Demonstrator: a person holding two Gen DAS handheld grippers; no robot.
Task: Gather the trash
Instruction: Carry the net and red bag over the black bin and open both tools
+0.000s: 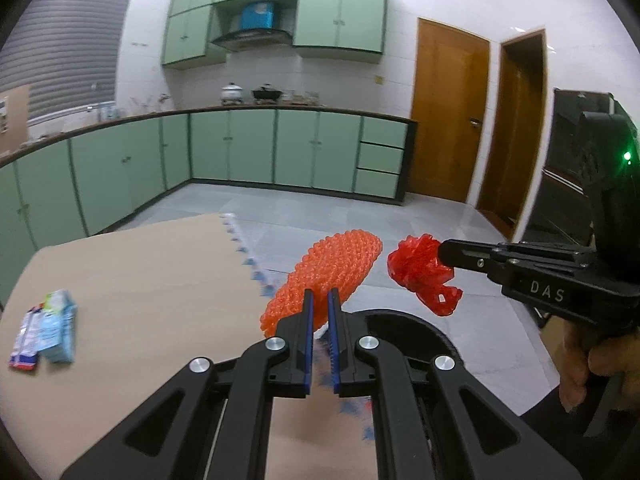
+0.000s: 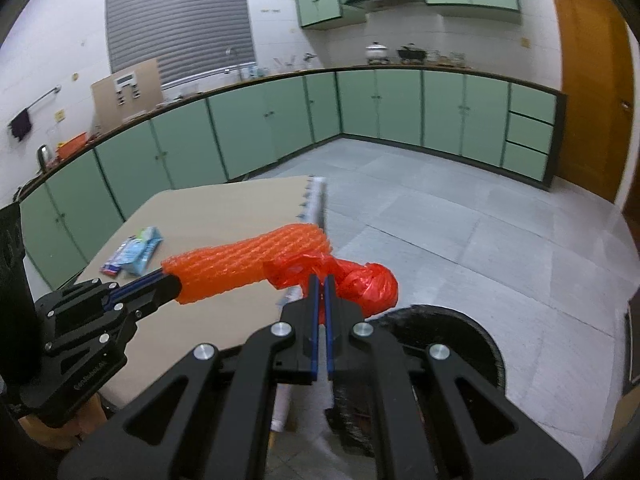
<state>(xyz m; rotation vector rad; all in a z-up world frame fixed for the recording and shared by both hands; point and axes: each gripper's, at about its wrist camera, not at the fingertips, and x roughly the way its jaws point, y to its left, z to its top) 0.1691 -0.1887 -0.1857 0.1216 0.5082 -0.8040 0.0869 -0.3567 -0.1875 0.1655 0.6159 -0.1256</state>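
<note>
Left tongs (image 1: 321, 294): clenched on an orange foam net sleeve (image 1: 328, 276), held in the air past the table (image 1: 132, 280) edge. Right tongs (image 2: 321, 280): clenched on a crumpled red plastic bag (image 2: 360, 280), just beside the sleeve. A black round bin (image 2: 452, 328) sits below and ahead of both tongs. Blue snack packets (image 1: 50, 330) lie on the table, well left of the left tongs.

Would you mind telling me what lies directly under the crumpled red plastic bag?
Under the red plastic bag, held in the right tongs, sits the curved rim of a round black bin on the grey floor. The tongs cover most of its opening, so its contents cannot be seen.
</note>
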